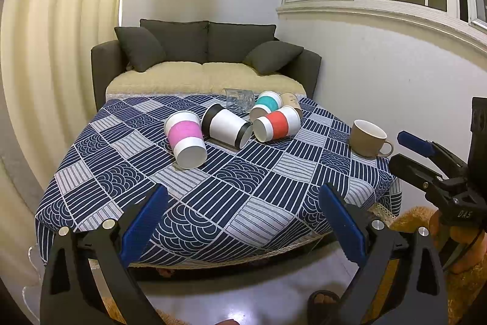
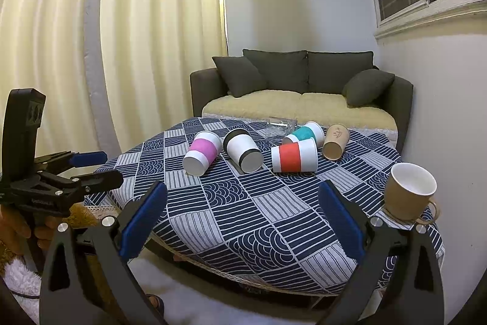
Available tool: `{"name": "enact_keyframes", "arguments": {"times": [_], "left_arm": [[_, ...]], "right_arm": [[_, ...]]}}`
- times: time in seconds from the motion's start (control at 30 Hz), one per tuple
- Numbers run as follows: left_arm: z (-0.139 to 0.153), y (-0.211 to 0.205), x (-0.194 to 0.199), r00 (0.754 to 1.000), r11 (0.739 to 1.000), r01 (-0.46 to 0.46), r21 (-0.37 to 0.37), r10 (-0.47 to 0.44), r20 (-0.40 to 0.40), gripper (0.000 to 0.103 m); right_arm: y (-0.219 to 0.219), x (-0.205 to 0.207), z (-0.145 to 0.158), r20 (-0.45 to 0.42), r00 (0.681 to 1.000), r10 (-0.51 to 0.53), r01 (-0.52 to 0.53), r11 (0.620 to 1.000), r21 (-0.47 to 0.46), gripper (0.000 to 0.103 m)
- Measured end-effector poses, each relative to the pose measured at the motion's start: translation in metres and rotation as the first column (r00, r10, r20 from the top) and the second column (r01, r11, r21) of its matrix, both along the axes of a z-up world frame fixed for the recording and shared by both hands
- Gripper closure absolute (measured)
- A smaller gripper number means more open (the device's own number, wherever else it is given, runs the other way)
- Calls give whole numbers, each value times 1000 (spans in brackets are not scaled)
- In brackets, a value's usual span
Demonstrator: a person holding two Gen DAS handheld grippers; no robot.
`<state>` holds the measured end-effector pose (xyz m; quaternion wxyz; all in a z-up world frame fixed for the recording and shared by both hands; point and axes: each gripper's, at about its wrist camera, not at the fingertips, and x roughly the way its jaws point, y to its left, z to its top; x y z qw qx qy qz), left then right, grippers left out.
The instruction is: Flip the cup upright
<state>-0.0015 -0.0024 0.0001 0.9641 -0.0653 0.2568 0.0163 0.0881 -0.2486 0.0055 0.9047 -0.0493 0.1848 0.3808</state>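
1. The left claw (image 1: 243, 218) hangs over the near edge of the surface (image 1: 213, 188), its blue pads spread wide with nothing between them.
2. The right claw (image 2: 242, 218) hangs likewise before the near edge, pads wide apart and empty; the left wrist view shows it at the right, beyond the surface corner.
3. Five paper cups lie on their sides in a cluster toward the far half of the patterned blue-and-white cloth.
4. The pink-banded cup (image 1: 185, 139) lies farthest left, nearest the claws, its closed base towards them.
5. Just right of it lies the black-banded white cup (image 1: 226, 127), close beside or touching it; which, I cannot tell.
6. The red-banded cup (image 1: 277, 124) lies right of that, with the teal-banded cup (image 1: 266, 104) and a plain brown cup (image 2: 336, 140) just behind it.
7. A clear glass (image 1: 239, 99) lies tipped at the far edge, behind the cluster.
8. A brown mug (image 1: 368, 137) stands upright near the right edge, well apart from the cluster, handle to the right.
9. Bare cloth lies between the claws and the pink-banded cup.
10. A dark sofa (image 1: 207, 57) stands beyond the surface.
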Motion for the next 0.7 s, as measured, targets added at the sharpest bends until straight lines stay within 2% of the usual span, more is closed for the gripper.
{"name": "enact_keyframes", "arguments": {"times": [0.7], "left_arm": [[-1,-1,2,1000,1000,-2,4,2,-4,6]], "right_arm": [[-5,-1,4,-6,1000,-8,8,1000,-1,5]]}}
